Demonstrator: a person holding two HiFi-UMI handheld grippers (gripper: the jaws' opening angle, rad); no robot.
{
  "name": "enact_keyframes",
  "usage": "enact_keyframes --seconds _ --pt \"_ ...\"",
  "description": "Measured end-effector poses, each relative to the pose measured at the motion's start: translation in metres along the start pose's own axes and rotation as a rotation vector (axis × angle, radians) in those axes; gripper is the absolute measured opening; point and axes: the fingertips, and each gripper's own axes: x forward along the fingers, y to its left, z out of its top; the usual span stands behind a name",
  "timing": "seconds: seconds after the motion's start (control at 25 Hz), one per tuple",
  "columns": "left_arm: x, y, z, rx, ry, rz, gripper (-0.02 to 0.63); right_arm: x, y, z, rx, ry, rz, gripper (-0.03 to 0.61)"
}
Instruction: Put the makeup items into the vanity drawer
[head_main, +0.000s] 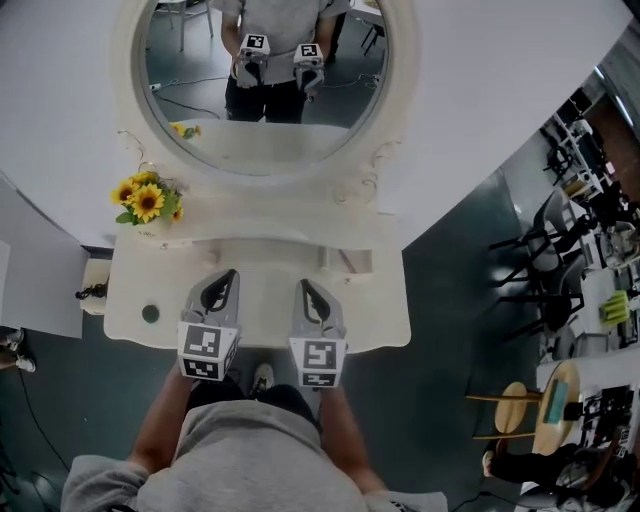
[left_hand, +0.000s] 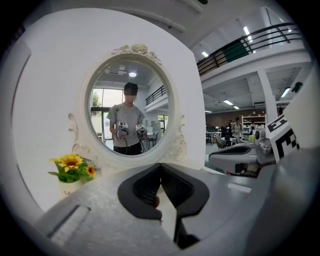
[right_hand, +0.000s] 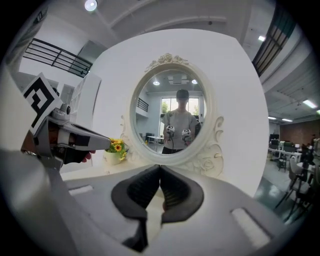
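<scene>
Standing at a white vanity (head_main: 380, 310) with an oval mirror (head_main: 200, 70), a person (head_main: 250, 450) holds two grippers side by side over the near edge of its top. The left gripper (head_main: 229, 275) and the right gripper (head_main: 305, 286) each have jaws pressed together at the tips, with nothing clearly gripped. Sunflowers (head_main: 147, 200) sit at the far left of the top. A small round dark item (head_main: 150, 313) lies near the left edge, left of the left gripper.
</scene>
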Motion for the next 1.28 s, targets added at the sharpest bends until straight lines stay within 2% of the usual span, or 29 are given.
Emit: enact_keyframes --seconds 0.36,0.6,0.84,1.28 --pt "-0.05 0.078 -0.022 -0.052 0.028 0.207 0.011 0.045 0.08 0.013 -0.04 -0.006 0.204 0.006" --pt "-0.075 0.13 -0.041 -0.083 0.047 0.306 0.011 0.074 0.134 0.01 -0.063 0.014 0.297 0.006" --pt "-0.078 0.165 -0.067 -0.126 0.096 0.312 0.011 0.104 0.169 -0.006 -0.064 0.079 0.329 0.006" --pt "-0.045 0.211 -0.135 -0.166 0.2 0.242 0.011 0.167 0.2 -0.068 -0.038 0.221 0.293 0.006"
